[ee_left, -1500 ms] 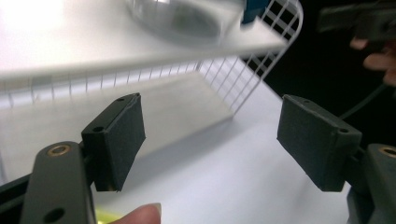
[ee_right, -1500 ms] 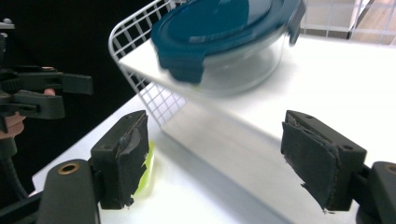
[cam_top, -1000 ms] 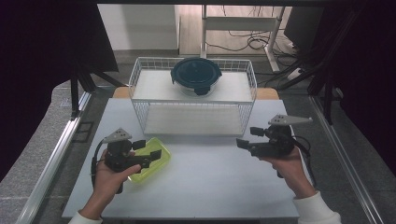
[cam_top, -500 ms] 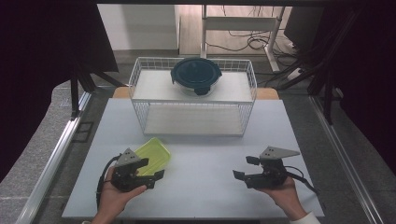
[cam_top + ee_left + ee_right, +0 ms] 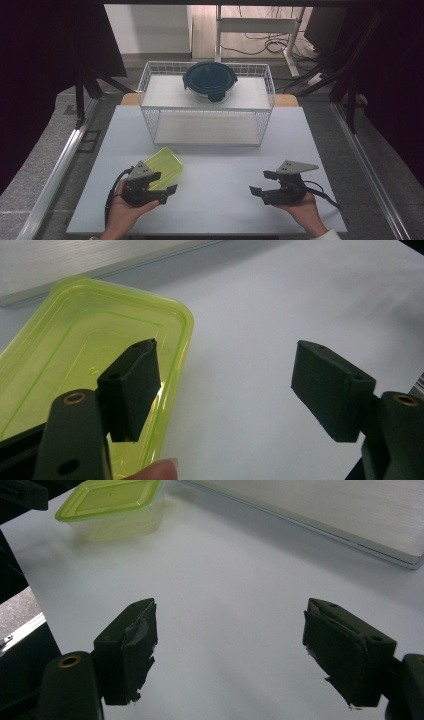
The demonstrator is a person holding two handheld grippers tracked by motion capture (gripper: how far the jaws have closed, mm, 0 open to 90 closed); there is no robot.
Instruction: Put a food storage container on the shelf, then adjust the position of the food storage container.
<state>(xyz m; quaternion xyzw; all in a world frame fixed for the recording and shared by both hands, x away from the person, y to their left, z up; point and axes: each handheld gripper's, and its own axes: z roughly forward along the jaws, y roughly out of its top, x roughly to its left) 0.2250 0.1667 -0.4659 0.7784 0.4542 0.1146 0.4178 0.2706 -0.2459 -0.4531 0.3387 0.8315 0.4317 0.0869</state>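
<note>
A yellow-green container [image 5: 166, 165] is seen at the lower left of the high view, lying on the surface [image 5: 220, 170] in front of the wire basket [image 5: 207, 107], on whose upper shelf a round lidded bowl [image 5: 210, 80] is set. The left gripper [image 5: 161, 185] is held just beside the container's near end with its jaws spread wide and nothing between them; in the left gripper view one pad is seen over the container's rim [image 5: 186, 325], the other over bare surface. Whether that pad touches the plastic cannot be told. The right gripper [image 5: 260, 184] is held well apart at the lower right, its jaws likewise spread and empty.

The container appears upright, with its opening facing up, though whether a flat lid is fitted cannot be settled. Its long axis is seen to run diagonally in the high view, from lower left to upper right, toward the basket.

The step in hand is judged to be a grasp of the container by the left gripper. It would be done well if the jaws were brought squarely across one wall at the near end, one pad inside and one outside, before being closed. Thin plastic is likely to flex, so a gentle, even pinch should be preferred, and a corner should be avoided lest the container twist or slide away.
</note>
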